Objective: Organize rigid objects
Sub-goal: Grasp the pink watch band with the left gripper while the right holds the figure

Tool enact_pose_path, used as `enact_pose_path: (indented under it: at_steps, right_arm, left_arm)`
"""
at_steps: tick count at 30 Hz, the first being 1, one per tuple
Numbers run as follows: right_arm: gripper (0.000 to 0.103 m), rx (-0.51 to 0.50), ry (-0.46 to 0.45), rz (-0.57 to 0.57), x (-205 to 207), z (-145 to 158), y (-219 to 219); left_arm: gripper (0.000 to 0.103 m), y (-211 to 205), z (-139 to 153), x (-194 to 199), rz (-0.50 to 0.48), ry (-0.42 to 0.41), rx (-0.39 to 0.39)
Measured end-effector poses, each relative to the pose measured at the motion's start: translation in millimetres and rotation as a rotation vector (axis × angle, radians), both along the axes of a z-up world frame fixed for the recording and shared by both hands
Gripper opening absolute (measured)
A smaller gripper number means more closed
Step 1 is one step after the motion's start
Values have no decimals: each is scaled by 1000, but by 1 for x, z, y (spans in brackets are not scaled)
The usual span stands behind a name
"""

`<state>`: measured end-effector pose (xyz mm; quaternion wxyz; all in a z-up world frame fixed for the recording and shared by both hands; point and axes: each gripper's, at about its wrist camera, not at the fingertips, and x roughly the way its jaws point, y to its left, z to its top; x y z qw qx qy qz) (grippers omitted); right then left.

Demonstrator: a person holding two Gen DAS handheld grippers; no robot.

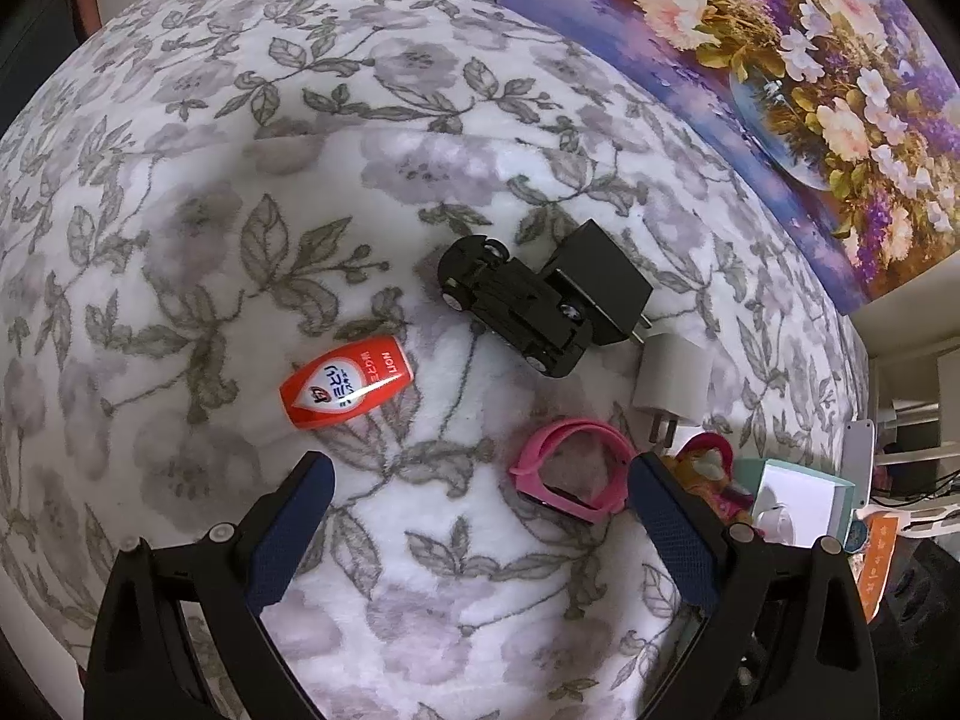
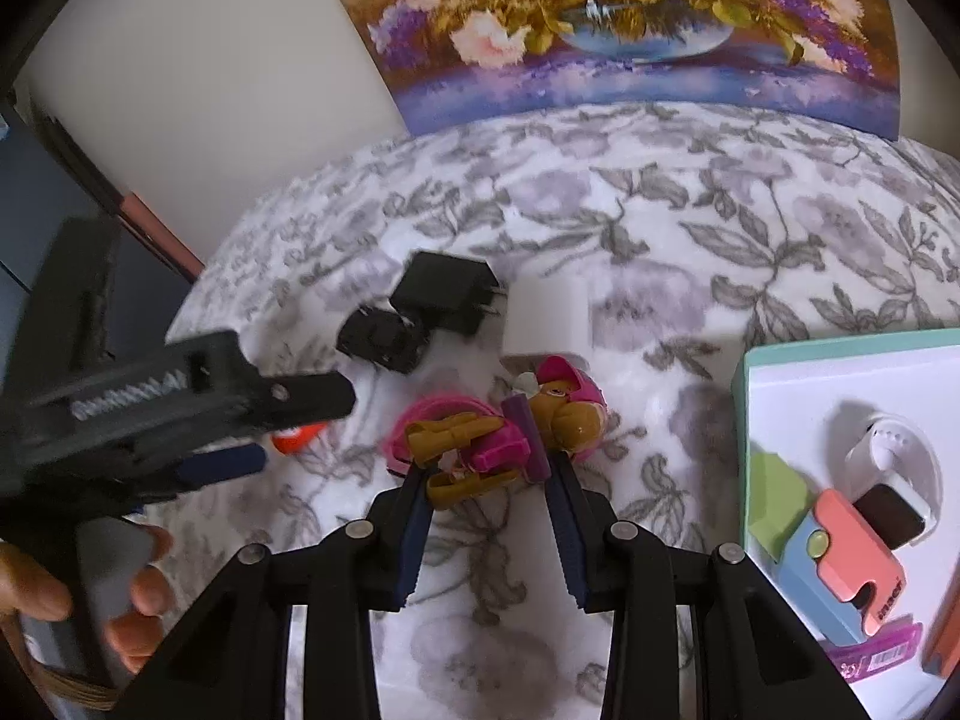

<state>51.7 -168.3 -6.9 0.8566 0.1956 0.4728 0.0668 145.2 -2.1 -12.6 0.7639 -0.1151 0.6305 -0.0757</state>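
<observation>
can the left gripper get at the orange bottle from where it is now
Probably yes. The left gripper is open, and the orange bottle lies alone on the floral blanket just ahead of its left finger, with nothing between; the pink band sits off to the other side.

A grey-and-white floral blanket (image 1: 420,120) covers the surface beneath a flower painting (image 2: 630,18) propped against a plain cream wall (image 2: 210,78).

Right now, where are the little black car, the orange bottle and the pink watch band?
black toy car (image 1: 513,306), left wrist view, on its upturned underside.
orange bottle (image 1: 348,387), left wrist view, on its label.
pink watch band (image 1: 570,471), left wrist view, on its right loop.
</observation>
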Motion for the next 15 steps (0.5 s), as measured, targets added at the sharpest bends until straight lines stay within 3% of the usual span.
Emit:
enact_pose_path:
  at_steps: [6,15]
  right_arm:
    - [39,12,-24,-45,-2,9,-12]
    - [40,-31,-59,-143,-12,29,-42]
  left_arm:
    - [98,-5,-2,-1,-23,-6,-9]
    - [98,-45,-17,-10,-143,16,26]
